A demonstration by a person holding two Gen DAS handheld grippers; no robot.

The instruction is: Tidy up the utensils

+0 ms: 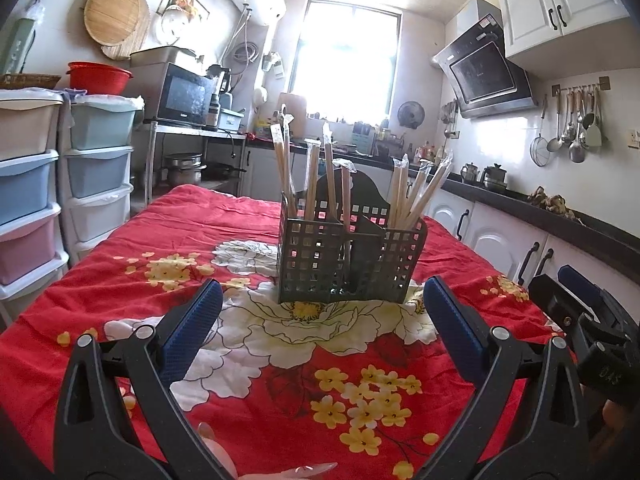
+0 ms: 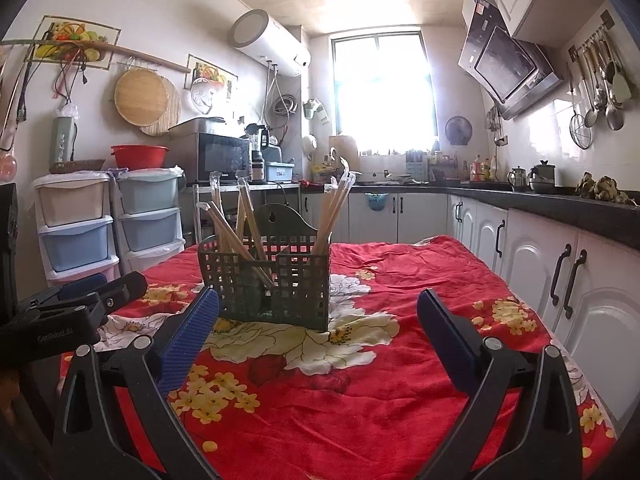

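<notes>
A: We note a dark green perforated plastic caddy (image 1: 348,256), square-gridded walls and a scalloped back plate with a hanging hole, standing upright near the middle of the table, on the large white peony printed on the red floral cloth (image 1: 120,272). The cloth is soft and creased.

B: Contents?

A: We count several pairs of pale wooden chopsticks in clear crinkled sleeves (image 1: 416,192), leaning outward in the caddy's compartments, some to its left side, some to its right. We cannot say exactly how many there are.

B: And the tools?

A: We find the left gripper (image 1: 322,320) with its jaws wide apart and nothing between them; its blue ribbed pads (image 1: 192,328) hang over the near edge of the table, short of the caddy. The right gripper (image 2: 318,320) likewise stands spread and unloaded, ribbed blue pads (image 2: 190,340) on black hinged arms, the caddy (image 2: 276,280) ahead and slightly to its left. Neither touches the caddy.

B: Surroundings?

A: We see pastel plastic drawer towers (image 2: 112,220) beyond the table's left edge and white cabinets under a black counter (image 2: 560,208) along its right.
</notes>
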